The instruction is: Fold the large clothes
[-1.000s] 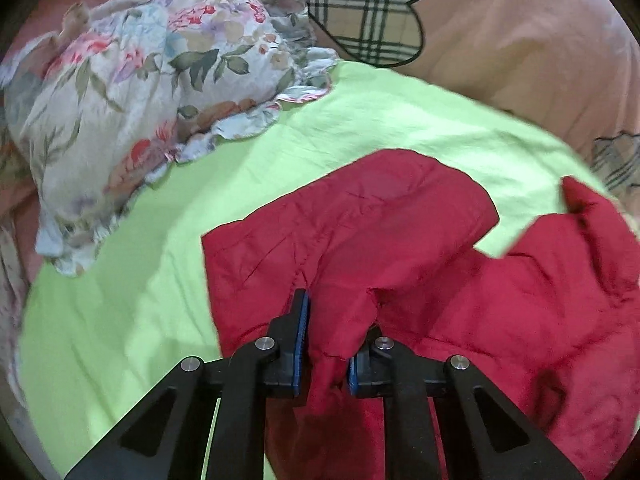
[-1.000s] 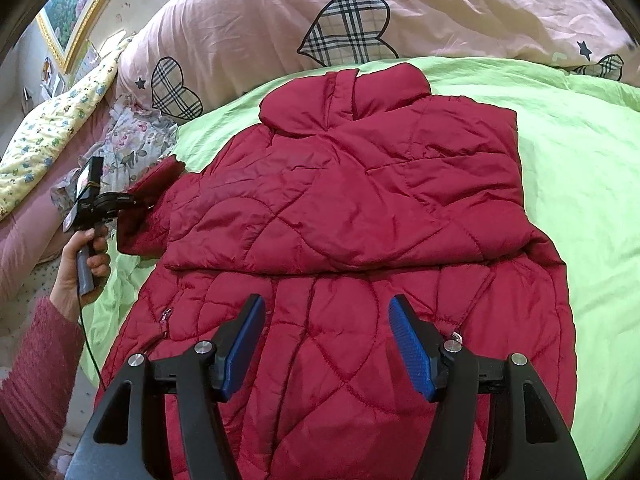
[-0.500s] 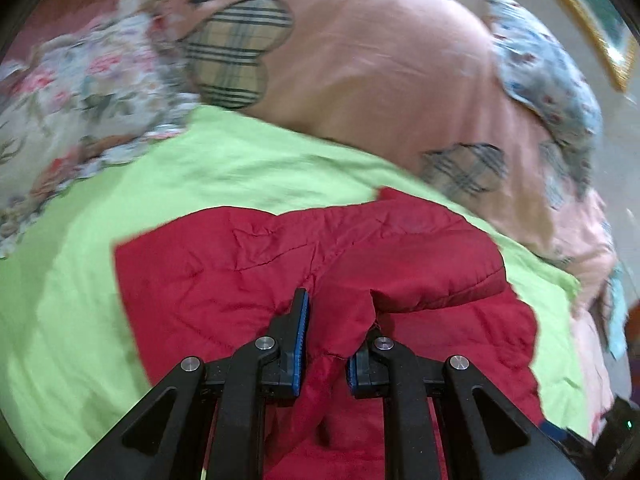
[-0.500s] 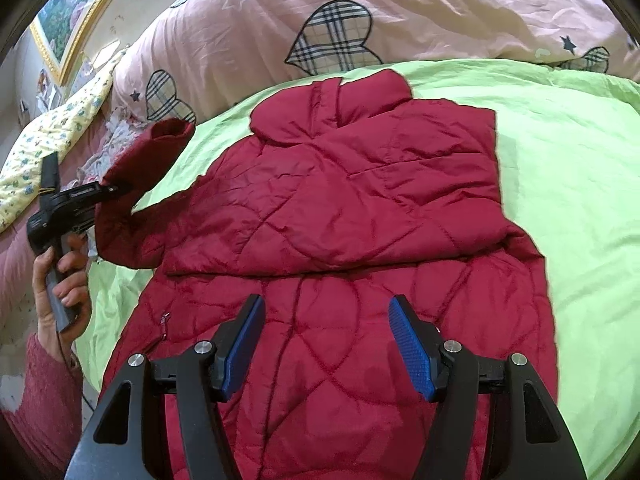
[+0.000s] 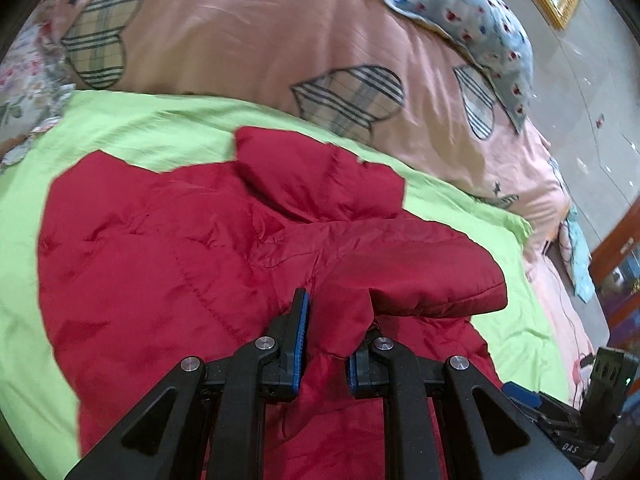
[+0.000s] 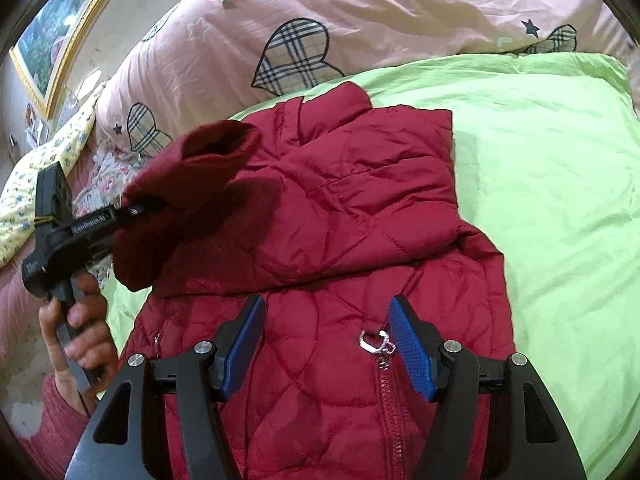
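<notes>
The left tongs [image 5: 324, 344] grip the red jacket's [image 6: 344, 216] sleeve [image 5: 404, 276], lifted over its body on the bed [image 6: 552, 184]. The right tongs [image 6: 326, 344] hang released above the jacket's zipper [image 6: 378, 342], seemingly not touching.

Home bedroom: bed w/ lime-green sheet [image 6: 560, 184], pink duvet w/ plaid heart patches [image 6: 360, 20], floral pillow [image 5: 28, 80], yellow flowered bedding [image 6: 44, 172] at the side, gilt-framed picture [image 6: 56, 40] on the wall, wood furniture [image 5: 620, 256] nearby.
</notes>
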